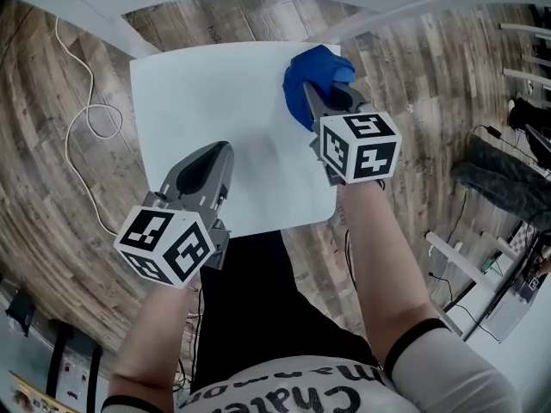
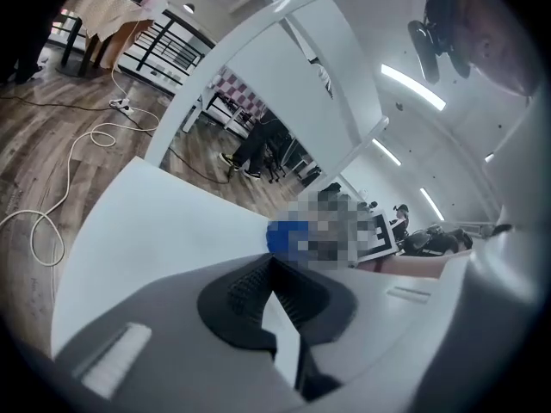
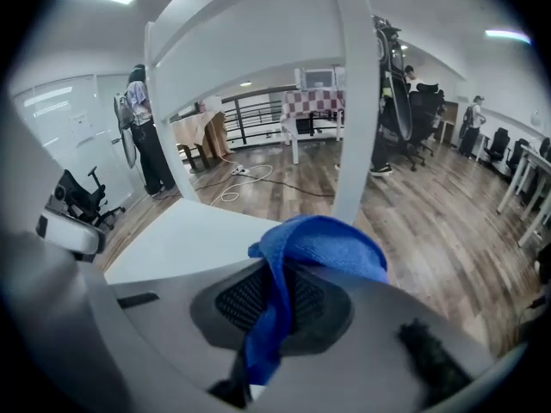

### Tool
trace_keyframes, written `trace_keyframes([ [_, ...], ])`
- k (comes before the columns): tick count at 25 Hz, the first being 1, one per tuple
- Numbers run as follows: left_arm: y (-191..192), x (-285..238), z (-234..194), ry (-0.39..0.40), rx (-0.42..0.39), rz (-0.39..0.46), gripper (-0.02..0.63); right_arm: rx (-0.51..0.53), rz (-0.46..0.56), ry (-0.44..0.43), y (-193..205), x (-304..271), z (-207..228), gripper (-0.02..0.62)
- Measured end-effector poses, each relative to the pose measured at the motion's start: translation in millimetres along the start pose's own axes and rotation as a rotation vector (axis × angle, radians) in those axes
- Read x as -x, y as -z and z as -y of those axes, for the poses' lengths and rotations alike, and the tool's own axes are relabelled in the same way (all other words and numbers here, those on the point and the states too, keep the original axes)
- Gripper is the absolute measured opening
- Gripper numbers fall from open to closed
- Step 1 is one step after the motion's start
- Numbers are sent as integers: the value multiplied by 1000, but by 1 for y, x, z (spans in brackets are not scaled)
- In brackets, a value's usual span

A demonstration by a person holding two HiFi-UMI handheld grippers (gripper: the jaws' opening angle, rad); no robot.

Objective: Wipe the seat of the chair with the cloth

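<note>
Right gripper [image 3: 275, 304]: jaws clamped on the blue cloth [image 3: 320, 241]. A fold runs down between the pads and the rest is bunched over the tips.

Left gripper [image 2: 275, 274]: jaws together, nothing between them. It hangs over the near-left part of the seat, close to the front edge, and is not touching the cloth.

Head view: the cloth [image 1: 312, 69] sits at the far right corner of the white chair seat [image 1: 215, 101], directly ahead of the right gripper [image 1: 317, 93] and beside a backrest post [image 3: 355, 101]. It is a bunched wad with no clear long axis.

Key relation: the bare seat lies left of the cloth and back toward the person. Judgement: the wipe should run leftward along the back edge, or be drawn toward the front edge. The right hand carries the cloth, so it does the work. The left gripper lies in the path of a diagonal pass.

Writing: the cubes carry only black-and-white square markers. The shirt print appears upside down and only partly legible.
</note>
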State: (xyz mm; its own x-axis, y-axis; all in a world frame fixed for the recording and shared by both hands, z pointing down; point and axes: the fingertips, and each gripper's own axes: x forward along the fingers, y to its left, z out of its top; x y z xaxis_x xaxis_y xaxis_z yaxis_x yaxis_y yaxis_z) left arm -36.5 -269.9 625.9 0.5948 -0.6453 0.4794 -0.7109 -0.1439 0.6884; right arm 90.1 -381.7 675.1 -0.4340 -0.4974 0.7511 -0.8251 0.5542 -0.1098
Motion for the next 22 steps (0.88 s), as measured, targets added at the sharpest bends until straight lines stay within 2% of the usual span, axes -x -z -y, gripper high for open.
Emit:
trace_keyframes([
  [4,13,-6,4,-9,-3,-26,6,-20,-3,45,7,12,24,35],
  [8,19,-9,10,-11,34,-24,6,-53,-15,102,13,20,48,35],
  [11,18,-6,14,-10,66,-10,6,-23,-40,170,13,37,58,35],
  [13,15,0,14,-18,80,5,6,3,-32,182,6,51,54,35],
  [15,11,7,6,-36,88,22,6,35,17,109,-6,58,27,35],
  [17,9,17,-5,-62,93,34,6,95,45,-24,-13,56,-19,35],
  [22,11,56,-41,-158,122,64,6,202,-25,-335,1,34,-143,35],
])
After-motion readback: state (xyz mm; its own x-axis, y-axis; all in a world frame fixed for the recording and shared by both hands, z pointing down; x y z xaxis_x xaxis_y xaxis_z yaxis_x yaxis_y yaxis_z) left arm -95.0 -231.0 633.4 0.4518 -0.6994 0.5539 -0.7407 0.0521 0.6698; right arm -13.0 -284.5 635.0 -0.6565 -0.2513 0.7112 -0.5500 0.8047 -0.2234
